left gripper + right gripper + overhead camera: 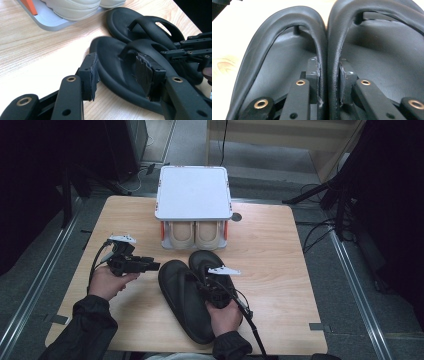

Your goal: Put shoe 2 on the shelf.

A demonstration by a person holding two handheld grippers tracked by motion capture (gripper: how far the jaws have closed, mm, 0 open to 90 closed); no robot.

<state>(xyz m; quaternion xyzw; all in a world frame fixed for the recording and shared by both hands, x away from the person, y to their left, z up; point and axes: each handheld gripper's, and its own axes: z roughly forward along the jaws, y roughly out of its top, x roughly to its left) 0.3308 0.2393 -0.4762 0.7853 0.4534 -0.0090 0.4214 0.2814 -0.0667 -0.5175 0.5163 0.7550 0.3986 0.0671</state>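
While the pair of black sandals (192, 292) lies near the worktop's (280, 260) six o'clock edge, the figure reads as follows.

Right gripper (329, 82): its fingers (313, 75) reach in from six o'clock and pinch the two adjoining inner straps together, one pad inside each sandal.

Left gripper (150, 266): at nine o'clock of the sandals, pointing toward three o'clock; fingers (90, 75) stand well apart, holding nothing, just beside the left sandal's (112, 65) edge.

Shoe rack (193, 195): at twelve o'clock, a white two-level stand with a beige pair (196, 234) on the lower shelf.

Risk, judged: the soft straps may slide out of the pinch on lifting, dropping one sandal; cause, a grip on thin, pliant material only.

Risk, judged: the hanging soles may strike the rack's front or the beige pair.

Open room: bare wood at three o'clock and at nine o'clock; the rack's top is free.

Edges: the sandals' heels lie near the six o'clock edge, leaving little margin.
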